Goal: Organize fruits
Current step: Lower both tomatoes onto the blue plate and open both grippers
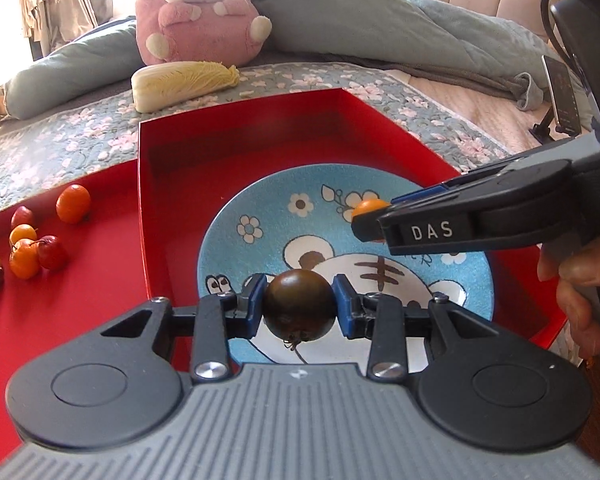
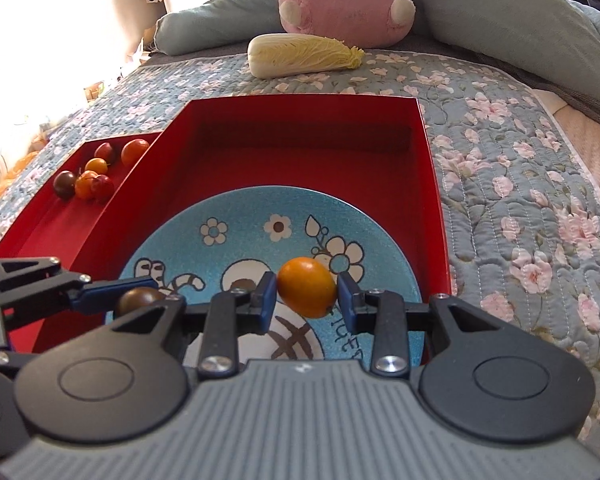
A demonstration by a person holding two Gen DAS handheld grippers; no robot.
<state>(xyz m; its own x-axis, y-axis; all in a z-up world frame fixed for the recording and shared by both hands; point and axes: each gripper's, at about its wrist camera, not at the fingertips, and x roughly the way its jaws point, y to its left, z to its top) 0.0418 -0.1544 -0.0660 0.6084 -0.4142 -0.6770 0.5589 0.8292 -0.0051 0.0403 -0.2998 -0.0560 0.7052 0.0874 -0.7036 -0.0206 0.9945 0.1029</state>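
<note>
My left gripper (image 1: pixel 299 307) is shut on a dark brown tomato (image 1: pixel 299 305) and holds it over the blue cartoon plate (image 1: pixel 268 208). My right gripper (image 2: pixel 307 289) is shut on an orange tomato (image 2: pixel 306 286) over the same plate (image 2: pixel 244 216). The plate lies in the deep red box (image 2: pixel 300 144). The right gripper also shows in the left wrist view (image 1: pixel 366 220), coming in from the right. The left gripper also shows in the right wrist view (image 2: pixel 136 292) at the left. Several small tomatoes (image 1: pixel 28 248) lie in the shallow red lid (image 1: pixel 80 312).
A napa cabbage (image 1: pixel 184 84) lies on the floral quilt (image 2: pixel 520 208) behind the box. A pink plush toy (image 1: pixel 200 12) and a grey-blue duvet (image 1: pixel 360 20) sit further back. A phone on a stand (image 1: pixel 562 96) is at the right.
</note>
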